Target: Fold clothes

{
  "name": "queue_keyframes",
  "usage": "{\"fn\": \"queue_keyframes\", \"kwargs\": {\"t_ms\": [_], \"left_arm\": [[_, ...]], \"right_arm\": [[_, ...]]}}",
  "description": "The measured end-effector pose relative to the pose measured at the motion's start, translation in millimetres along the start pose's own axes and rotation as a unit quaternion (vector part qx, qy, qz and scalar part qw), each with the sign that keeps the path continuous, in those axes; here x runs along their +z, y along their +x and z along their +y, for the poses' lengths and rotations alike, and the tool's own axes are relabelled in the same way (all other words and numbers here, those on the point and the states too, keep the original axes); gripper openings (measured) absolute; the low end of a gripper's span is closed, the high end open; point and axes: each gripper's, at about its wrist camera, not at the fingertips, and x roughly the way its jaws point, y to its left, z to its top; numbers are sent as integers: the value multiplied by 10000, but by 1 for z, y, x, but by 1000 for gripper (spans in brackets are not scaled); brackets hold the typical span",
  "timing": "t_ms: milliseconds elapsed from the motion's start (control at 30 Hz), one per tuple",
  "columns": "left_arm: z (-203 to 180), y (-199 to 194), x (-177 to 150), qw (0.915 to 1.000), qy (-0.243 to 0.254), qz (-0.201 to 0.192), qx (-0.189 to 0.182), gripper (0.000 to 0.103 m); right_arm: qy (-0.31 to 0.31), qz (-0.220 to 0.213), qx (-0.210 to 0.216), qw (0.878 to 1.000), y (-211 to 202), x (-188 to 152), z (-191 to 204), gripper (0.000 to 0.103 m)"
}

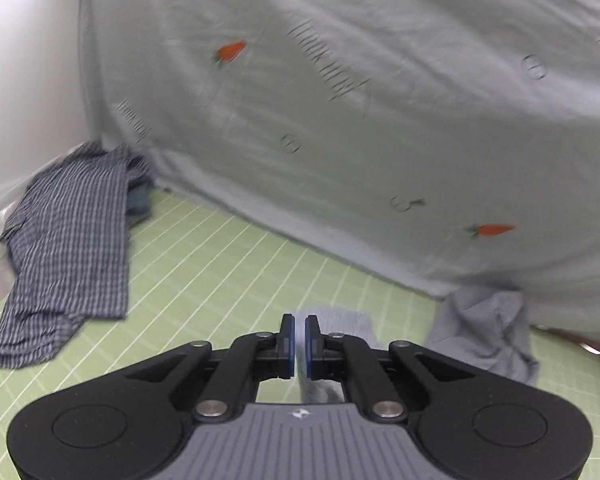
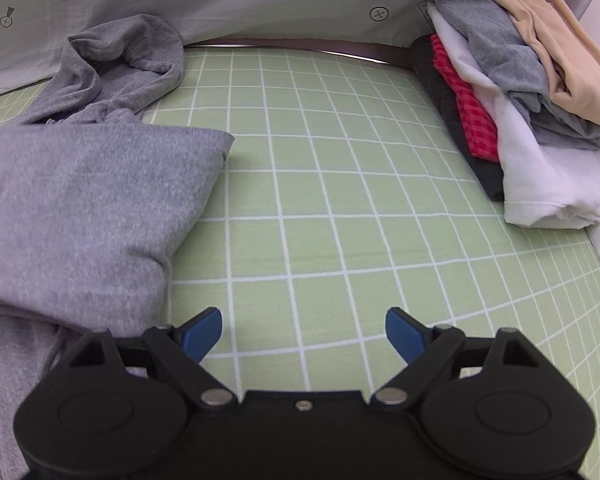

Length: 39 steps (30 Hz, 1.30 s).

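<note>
**Left gripper pinching grey hoodie, right one waiting wide**

The left gripper [image 1: 299, 344] is clamping its blue pads on a strip of the grey hoodie [image 2: 80, 208], seemingly gripping an edge so that part can be carried over into a fold. The right gripper [image 2: 303, 334] is hovering with its jaws wide apart and empty above the bare green checked mat [image 2: 340, 200], probably free to take another corner.

The hoodie is lying at 9 o'clock in the right view, one panel doubled over, its hood [image 2: 128, 60] bunched at 11 o'clock and a zip showing at 8 o'clock. Whether the fold is half made or nearly finished, I cannot tell.

Only the right view is showing the stack of clothes [image 2: 520, 100] at 2 o'clock, parked by the wall, out of the working space. Only the left view is showing the striped shirt [image 1: 68, 248] slumped at 9 o'clock and the carrot-print sheet [image 1: 340, 120] filling 12 o'clock.
</note>
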Motion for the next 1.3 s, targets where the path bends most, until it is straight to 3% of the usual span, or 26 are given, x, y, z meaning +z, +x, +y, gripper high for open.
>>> {"fn": "queue_keyframes", "kwargs": {"t_ms": [33, 100, 267, 467, 633, 733, 800, 833, 967, 1067, 1300], "left_arm": [[5, 9, -7, 9998, 62, 138, 140, 18], [10, 20, -21, 9990, 149, 379, 187, 38], [14, 42, -52, 9956, 235, 885, -181, 72], [-6, 70, -70, 9896, 533, 1249, -470, 90], [-19, 87, -69, 9891, 675, 1199, -527, 90], [-23, 95, -69, 9881, 762, 1175, -642, 78], [-25, 100, -70, 9860, 865, 1218, -742, 62], [-26, 102, -72, 9852, 888, 1244, -782, 58], [-25, 108, -75, 9850, 772, 1272, -880, 15], [-21, 102, -69, 9877, 599, 1127, -899, 10], [-24, 68, -48, 9911, 419, 798, -974, 9]], "right_arm": [[-45, -12, -9, 10000, -1, 1, 2, 90], [-122, -18, -31, 9999, -3, 3, 7, 90], [-219, 108, -59, 9997, -2, 8, 17, 90], [-317, 214, -233, 9990, 1, 15, 27, 90], [-294, 246, -334, 9987, 3, 19, 29, 90], [-367, 286, -404, 9981, 5, 21, 33, 90], [-430, 287, -441, 9977, 6, 21, 35, 90], [-461, 288, -459, 9975, 6, 21, 36, 90], [-467, 310, -454, 9974, 7, 22, 36, 90], [-466, 278, -446, 9975, 6, 22, 36, 90], [-113, 42, -292, 9995, -3, 21, 23, 90]]}}
